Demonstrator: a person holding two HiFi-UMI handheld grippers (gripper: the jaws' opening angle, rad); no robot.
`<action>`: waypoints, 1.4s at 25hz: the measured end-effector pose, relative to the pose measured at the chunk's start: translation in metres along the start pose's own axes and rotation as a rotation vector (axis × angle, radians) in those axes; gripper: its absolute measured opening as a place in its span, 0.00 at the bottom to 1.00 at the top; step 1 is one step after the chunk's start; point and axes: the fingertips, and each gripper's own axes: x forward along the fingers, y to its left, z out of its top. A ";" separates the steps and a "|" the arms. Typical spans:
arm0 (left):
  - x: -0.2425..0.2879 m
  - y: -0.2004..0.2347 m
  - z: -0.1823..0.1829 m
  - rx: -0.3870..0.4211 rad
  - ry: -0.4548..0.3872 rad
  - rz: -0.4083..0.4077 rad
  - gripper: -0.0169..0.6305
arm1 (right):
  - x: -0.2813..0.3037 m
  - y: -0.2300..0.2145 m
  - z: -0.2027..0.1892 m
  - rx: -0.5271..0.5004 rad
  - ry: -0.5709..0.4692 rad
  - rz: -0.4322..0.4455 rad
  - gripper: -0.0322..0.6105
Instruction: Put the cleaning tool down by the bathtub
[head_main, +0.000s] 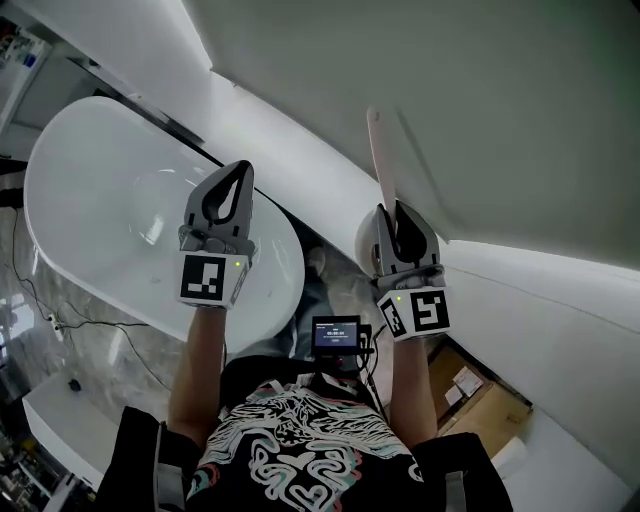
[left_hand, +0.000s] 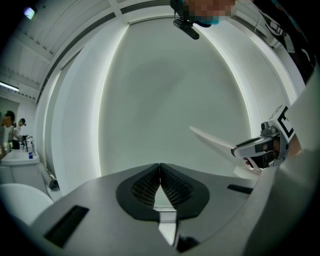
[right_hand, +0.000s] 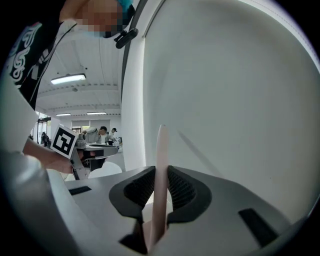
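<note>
The cleaning tool's pale pink handle (head_main: 381, 150) sticks up toward the white wall, and my right gripper (head_main: 398, 212) is shut on it. In the right gripper view the handle (right_hand: 161, 160) runs straight up between the ribbed pads (right_hand: 181, 187). The tool's white head (head_main: 364, 245) peeks out beside the gripper. The white oval bathtub (head_main: 110, 200) lies to the left, below my left gripper (head_main: 242, 170). The left gripper (left_hand: 160, 167) is shut with nothing in it. From its view the tool's handle (left_hand: 212, 141) and right gripper (left_hand: 260, 149) show at right.
A white curved wall (head_main: 480, 120) fills the space ahead. A cardboard box (head_main: 480, 395) sits on the floor at lower right. Cables (head_main: 40, 300) trail on the marble floor left of the tub. A counter with bottles (left_hand: 20, 152) and people (right_hand: 102, 132) stand far off.
</note>
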 end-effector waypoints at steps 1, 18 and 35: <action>0.003 0.001 -0.002 -0.003 0.004 0.002 0.05 | 0.002 -0.001 -0.002 -0.006 0.006 0.005 0.19; 0.031 0.024 -0.093 -0.063 0.148 0.013 0.05 | 0.069 0.003 -0.075 -0.057 0.154 0.109 0.19; 0.051 0.042 -0.209 -0.129 0.248 0.061 0.05 | 0.119 0.010 -0.184 -0.076 0.282 0.200 0.19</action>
